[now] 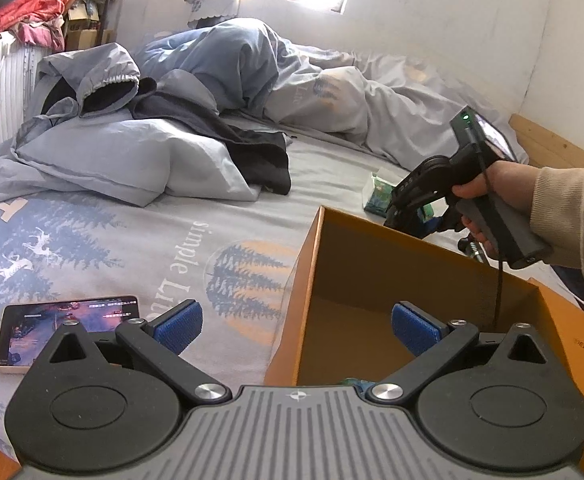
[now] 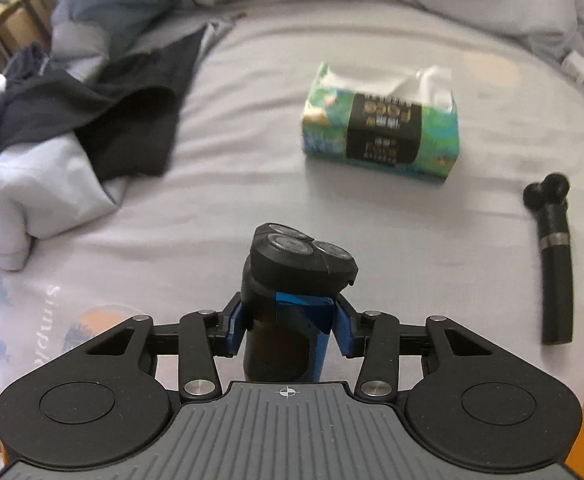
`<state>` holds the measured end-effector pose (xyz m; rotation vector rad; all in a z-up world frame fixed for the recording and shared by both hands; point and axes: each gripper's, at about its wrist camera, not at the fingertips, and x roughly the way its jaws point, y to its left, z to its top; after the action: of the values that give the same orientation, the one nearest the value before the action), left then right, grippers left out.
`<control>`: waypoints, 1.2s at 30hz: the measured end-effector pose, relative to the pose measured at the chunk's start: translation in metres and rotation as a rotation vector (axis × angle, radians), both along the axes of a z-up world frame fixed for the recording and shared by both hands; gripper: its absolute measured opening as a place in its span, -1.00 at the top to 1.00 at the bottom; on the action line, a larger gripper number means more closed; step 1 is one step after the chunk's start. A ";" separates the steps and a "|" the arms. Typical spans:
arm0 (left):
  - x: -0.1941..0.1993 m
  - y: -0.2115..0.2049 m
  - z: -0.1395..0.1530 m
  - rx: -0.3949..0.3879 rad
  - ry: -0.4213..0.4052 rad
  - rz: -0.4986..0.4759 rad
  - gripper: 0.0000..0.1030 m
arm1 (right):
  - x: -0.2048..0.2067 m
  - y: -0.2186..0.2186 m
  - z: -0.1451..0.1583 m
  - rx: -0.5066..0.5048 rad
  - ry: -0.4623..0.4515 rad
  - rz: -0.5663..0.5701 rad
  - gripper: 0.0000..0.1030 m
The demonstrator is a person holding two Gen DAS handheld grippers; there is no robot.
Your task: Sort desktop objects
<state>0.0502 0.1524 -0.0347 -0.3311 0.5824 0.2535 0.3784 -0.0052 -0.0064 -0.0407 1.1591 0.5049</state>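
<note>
My right gripper (image 2: pixel 287 322) is shut on a black and blue three-head electric shaver (image 2: pixel 292 276) and holds it upright above the bed sheet. In the left wrist view the right gripper (image 1: pixel 412 216) hovers just beyond the far rim of an open orange cardboard box (image 1: pixel 312 264). My left gripper (image 1: pixel 296 326) is open and empty, its right pad over the box's inside and its left pad over the sheet. A green tissue pack (image 2: pixel 380 128) and a second black shaver (image 2: pixel 554 264) lie on the sheet ahead of the right gripper.
A smartphone (image 1: pixel 67 328) with a lit screen lies on the sheet at the left. The orange box lid (image 1: pixel 580 344) lies to the right of the box. A pillow (image 1: pixel 123 160), jackets and a rumpled duvet (image 1: pixel 251 60) fill the back of the bed.
</note>
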 end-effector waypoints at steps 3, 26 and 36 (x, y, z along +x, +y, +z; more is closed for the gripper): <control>0.000 -0.001 0.001 0.004 -0.003 -0.001 -1.00 | -0.010 -0.013 0.017 0.025 -0.036 0.012 0.08; -0.004 -0.012 0.011 0.035 -0.044 -0.021 -1.00 | -0.033 -0.015 0.054 0.203 -0.256 -0.011 0.08; -0.008 -0.021 0.019 0.055 -0.085 -0.040 -1.00 | -0.074 -0.048 0.102 0.273 -0.340 0.008 0.08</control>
<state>0.0424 0.1316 -0.0154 -0.2757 0.4970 0.2149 0.3046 -0.0532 0.0960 0.1014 0.7519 0.6333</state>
